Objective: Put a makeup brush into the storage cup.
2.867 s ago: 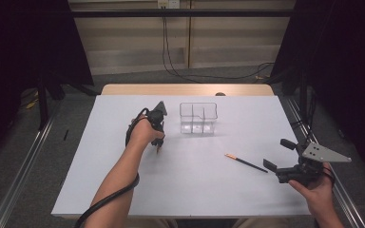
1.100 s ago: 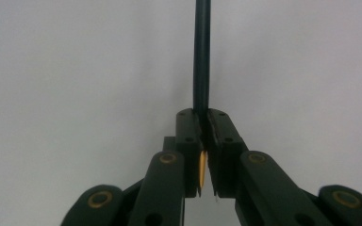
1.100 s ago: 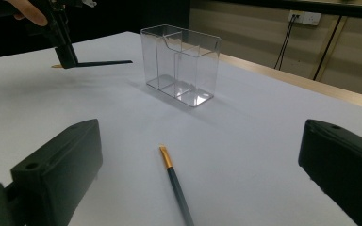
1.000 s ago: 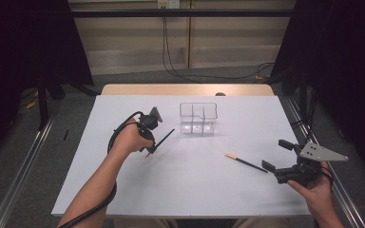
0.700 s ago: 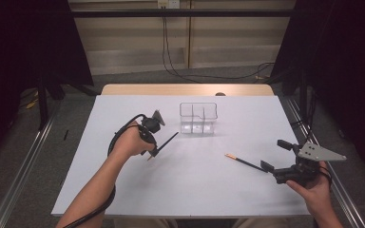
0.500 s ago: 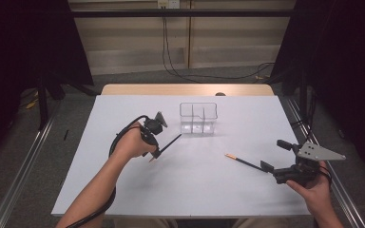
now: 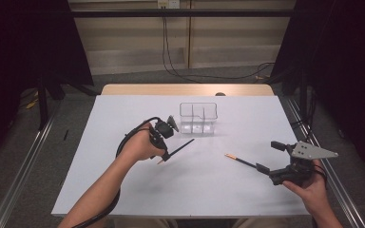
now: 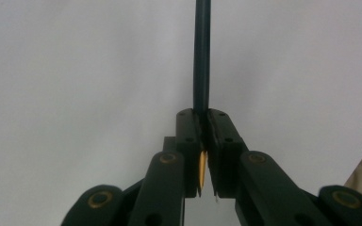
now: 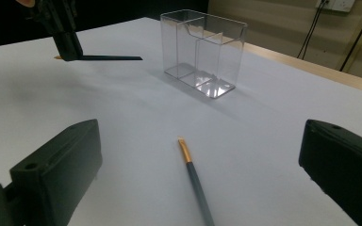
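Left gripper (image 7: 167, 140), clenched on my dark brush (image 7: 180, 147), carries it; next I tip it into the clear organizer (image 7: 198, 117).

My left gripper (image 8: 201, 141) cuts the held pencil (image 8: 201, 56) off at the top edge, and its jaws hide the pencil's middle.

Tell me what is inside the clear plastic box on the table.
The clear plastic box looks empty: through its walls, dividers and the white table show. Both brushes are outside it.
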### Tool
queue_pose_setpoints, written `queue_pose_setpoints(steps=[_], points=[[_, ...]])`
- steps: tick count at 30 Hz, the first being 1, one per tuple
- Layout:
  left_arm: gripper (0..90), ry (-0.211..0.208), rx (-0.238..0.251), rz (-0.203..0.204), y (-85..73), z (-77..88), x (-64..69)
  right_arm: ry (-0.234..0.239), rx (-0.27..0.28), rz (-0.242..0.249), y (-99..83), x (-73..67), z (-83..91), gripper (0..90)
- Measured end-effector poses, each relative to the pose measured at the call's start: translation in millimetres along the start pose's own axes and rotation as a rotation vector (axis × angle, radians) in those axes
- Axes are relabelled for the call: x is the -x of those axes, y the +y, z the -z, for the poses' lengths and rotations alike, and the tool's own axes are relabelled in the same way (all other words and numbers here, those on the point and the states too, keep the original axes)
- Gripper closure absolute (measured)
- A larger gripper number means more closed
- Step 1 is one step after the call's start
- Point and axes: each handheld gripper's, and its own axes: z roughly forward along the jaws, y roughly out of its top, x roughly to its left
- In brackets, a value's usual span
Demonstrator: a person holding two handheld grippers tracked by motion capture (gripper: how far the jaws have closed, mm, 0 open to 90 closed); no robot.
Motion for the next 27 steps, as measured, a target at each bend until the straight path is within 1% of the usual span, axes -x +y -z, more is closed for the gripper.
queue_pose_setpoints(steps=[4, 5, 6, 7, 8, 9, 11, 13, 18, 20, 21, 22, 23, 24, 25, 26, 27], points=[[84.2, -0.007, -0.005, -0.028, 6.1, 0.3, 5.5, 0.023, -0.006, 0.007, 2.9, -0.3, -1.9, 0.0], [84.2, -0.005, -0.005, -0.036, 7.2, 0.4, 6.9, 0.028, -0.007, 0.003, 3.0, -0.1, -2.3, 0.0], [84.2, -0.004, 0.006, -0.031, 7.8, 0.3, 8.6, 0.032, -0.007, 0.0, 3.0, 0.3, -2.6, 0.0], [84.2, -0.012, -0.002, -0.038, 8.9, 1.2, 9.8, 0.039, -0.008, -0.005, 2.9, 0.8, -2.9, 0.0], [84.2, -0.018, 0.0, -0.034, 9.4, 1.1, 11.2, 0.046, -0.011, -0.012, 2.8, 1.3, -3.5, 0.0], [84.2, -0.015, -0.004, -0.05, 10.6, 1.8, 12.3, 0.048, -0.015, -0.016, 2.8, 1.2, -3.8, 0.0], [84.2, -0.017, -0.008, -0.061, 12.2, 2.1, 14.3, 0.05, -0.02, -0.014, 3.4, 0.5, -4.6, 0.0], [84.2, -0.021, 0.005, -0.061, 13.9, 1.9, 16.5, 0.054, -0.029, -0.009, 4.3, -0.2, -6.1, 0.0], [84.2, -0.028, 0.002, -0.092, 18.2, 1.1, 21.5, 0.076, -0.057, 0.005, 6.8, -1.9, -12.4, 0.0], [84.2, -0.032, 0.003, -0.102, 19.5, 0.8, 23.5, 0.094, -0.063, 0.013, 8.4, -2.8, -15.3, 0.0], [84.2, -0.032, 0.004, -0.1, 20.3, 0.6, 25.0, 0.102, -0.068, 0.016, 9.2, -3.3, -17.1, 0.0], [84.2, -0.032, -0.003, -0.11, 21.1, 0.6, 25.4, 0.108, -0.076, 0.023, 10.1, -3.7, -19.0, 0.0], [84.2, -0.035, 0.006, -0.105, 21.7, 0.0, 26.9, 0.115, -0.083, 0.024, 11.0, -4.1, -21.1, 0.0], [84.2, -0.034, -0.002, -0.125, 22.6, 0.7, 26.7, 0.122, -0.086, 0.026, 12.1, -4.2, -23.3, 0.0], [84.2, -0.036, -0.003, -0.125, 23.2, 0.5, 28.2, 0.131, -0.085, 0.025, 13.1, -4.4, -25.6, 0.0], [84.2, -0.043, 0.007, -0.119, 23.5, 0.0, 29.8, 0.142, -0.084, 0.024, 14.2, -4.6, -27.8, 0.0], [84.2, -0.049, 0.004, -0.13, 24.2, 0.6, 30.3, 0.151, -0.084, 0.025, 15.3, -4.7, -30.1, 0.0]])
